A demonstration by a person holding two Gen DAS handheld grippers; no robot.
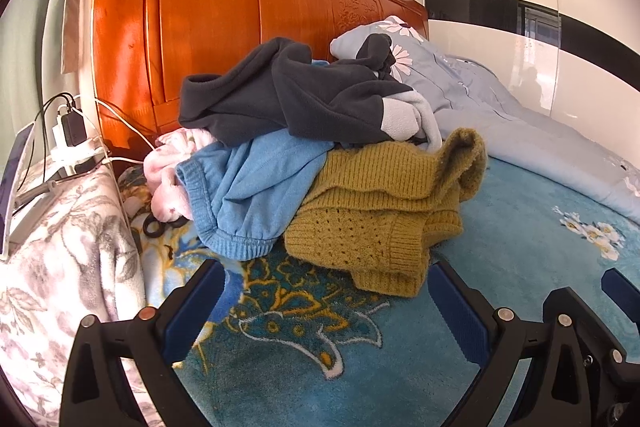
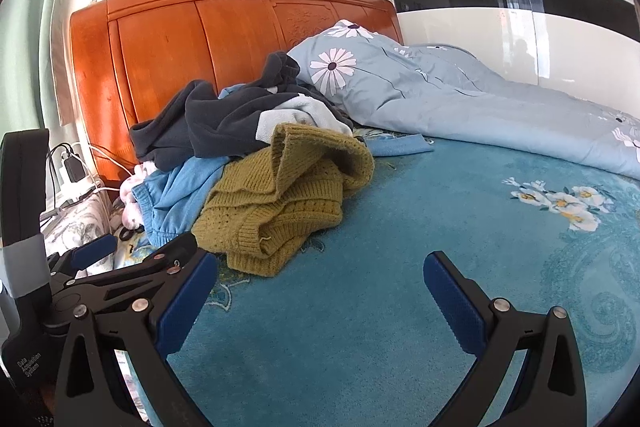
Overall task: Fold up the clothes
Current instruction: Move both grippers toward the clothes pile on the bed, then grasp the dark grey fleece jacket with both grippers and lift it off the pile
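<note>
Four garments lie heaped on the teal bedspread [image 2: 360, 267] by the wooden headboard [image 1: 208, 11]: one mustard sweater [image 1: 380, 211] in front, one light-blue garment [image 1: 248, 187], one dark fleece [image 1: 288, 99] on top, one pink piece [image 1: 168, 171] (mostly buried); the left gripper [image 1: 326, 303] and right gripper [image 2: 320, 291] both hang spread wide, holding nothing; one grey floral quilt [image 2: 440, 99] lies beside the heap.

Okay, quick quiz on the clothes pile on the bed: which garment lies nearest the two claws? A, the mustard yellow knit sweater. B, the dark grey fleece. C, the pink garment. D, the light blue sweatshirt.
A: the mustard yellow knit sweater lies at the pile's front edge on the teal blanket, just ahead of the open left claw and open right claw.
</note>
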